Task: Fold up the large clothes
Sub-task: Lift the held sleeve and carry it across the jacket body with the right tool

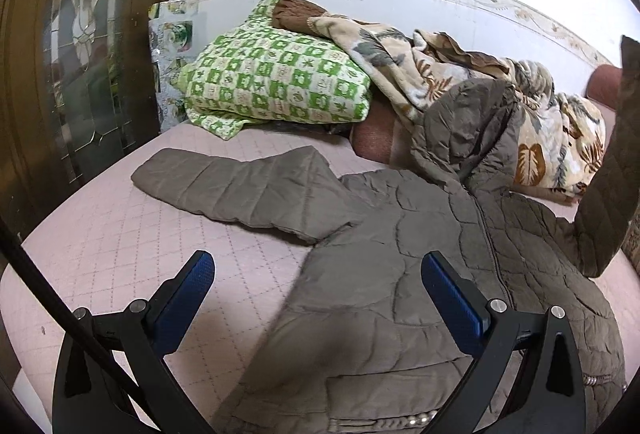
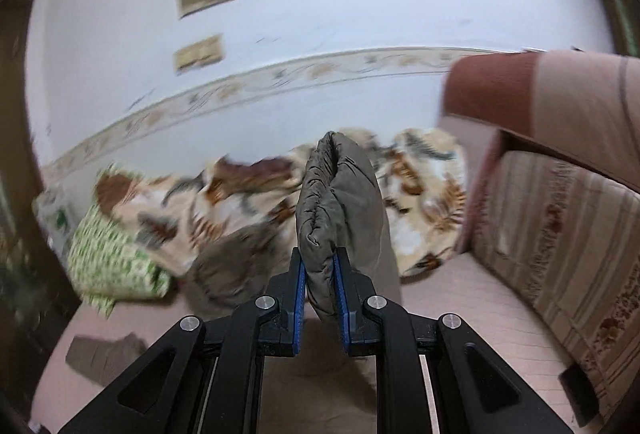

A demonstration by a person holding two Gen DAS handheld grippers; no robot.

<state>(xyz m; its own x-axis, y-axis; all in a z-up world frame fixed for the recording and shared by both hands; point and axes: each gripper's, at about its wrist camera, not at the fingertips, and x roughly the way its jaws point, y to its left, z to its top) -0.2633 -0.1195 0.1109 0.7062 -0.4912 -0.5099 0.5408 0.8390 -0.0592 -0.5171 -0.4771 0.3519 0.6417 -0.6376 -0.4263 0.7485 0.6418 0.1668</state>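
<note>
A: What lies on the bed (image 1: 100, 242)?

B: A large grey-brown quilted jacket (image 1: 400, 274) is spread front-up across the pink quilted bed cover. One sleeve (image 1: 232, 189) stretches flat to the left in the left wrist view. Its hood (image 1: 468, 121) rests against a leaf-patterned blanket (image 1: 408, 73) heaped along the wall.

A: And the other sleeve?

B: It is lifted off the bed. In the left wrist view it rises at the right edge as a tall strip of quilted fabric (image 1: 612, 169). In the right wrist view the cuff end (image 2: 340, 201) stands up, folded double, out of the right gripper (image 2: 320, 274), whose blue pads are clamped on it.

A: What is the left gripper doing?

B: The left gripper (image 1: 316, 274) hangs above the jacket's lower front with its two blue-padded fingers spread wide and nothing between them.

A: What else is around?

B: A green-and-white checked pillow (image 1: 272, 81) sits at the head of the bed, beside the blanket. A brown cloth (image 1: 296, 13) lies on top of it. A dark door with patterned glass (image 1: 80, 45) stands to the left. The right wrist view is blurred; it shows a padded striped bed end (image 2: 560, 234) to the right.
</note>
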